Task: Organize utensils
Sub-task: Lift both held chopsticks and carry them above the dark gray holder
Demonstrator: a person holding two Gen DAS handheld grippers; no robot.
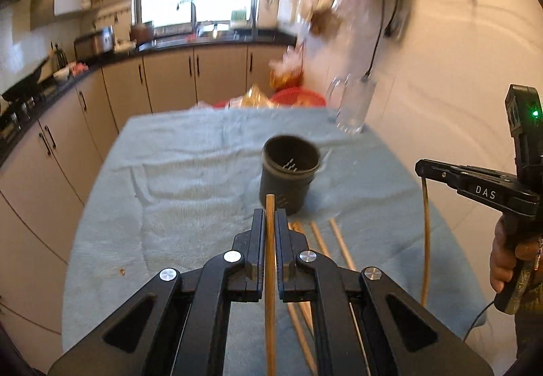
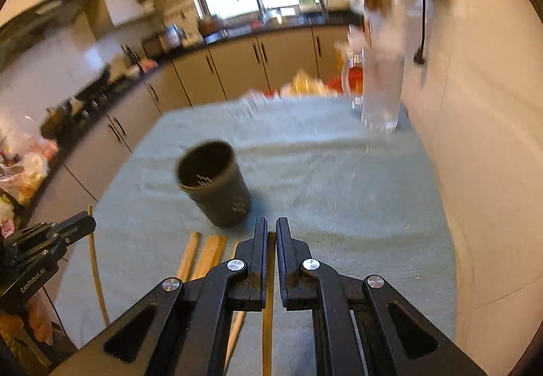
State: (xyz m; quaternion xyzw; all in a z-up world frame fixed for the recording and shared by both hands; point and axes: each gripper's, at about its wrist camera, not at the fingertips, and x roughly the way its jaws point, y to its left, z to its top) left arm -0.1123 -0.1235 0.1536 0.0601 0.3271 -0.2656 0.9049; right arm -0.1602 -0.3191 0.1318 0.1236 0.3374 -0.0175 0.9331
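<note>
- Left gripper (image 1: pixel 270 216): jaws clamped on a wooden chopstick (image 1: pixel 270 274); the stick runs lengthwise between the pads, its tip poking out past the fingertips, held above the table.
- Right gripper (image 2: pixel 271 233): jaws also clamped on a thin wooden stick (image 2: pixel 268 315), likely a 2nd chopstick; its end sits just at the fingertips, rest hangs below. In left wrist view the same stick (image 1: pixel 424 233) hangs almost straight down from the right gripper's tip.
- Dark cup (image 1: pixel 288 175) stands upright on the blue-grey towel (image 1: pixel 190 165) covering the table, just ahead of both grippers; looks empty inside as far as visible.
- More chopsticks (image 1: pixel 341 243) lie loose on the towel near the cup's base, on the grippers' side, roughly side by side.
- Clear glass (image 2: pixel 381 94) upright at far right corner of the towel, near the wall, well apart from the cup.
- A hand (image 1: pixel 505 257) grips the right tool's handle at the edge of left wrist view.
- Bkgd blurred: kitchen counter, cabinets, window.
</note>
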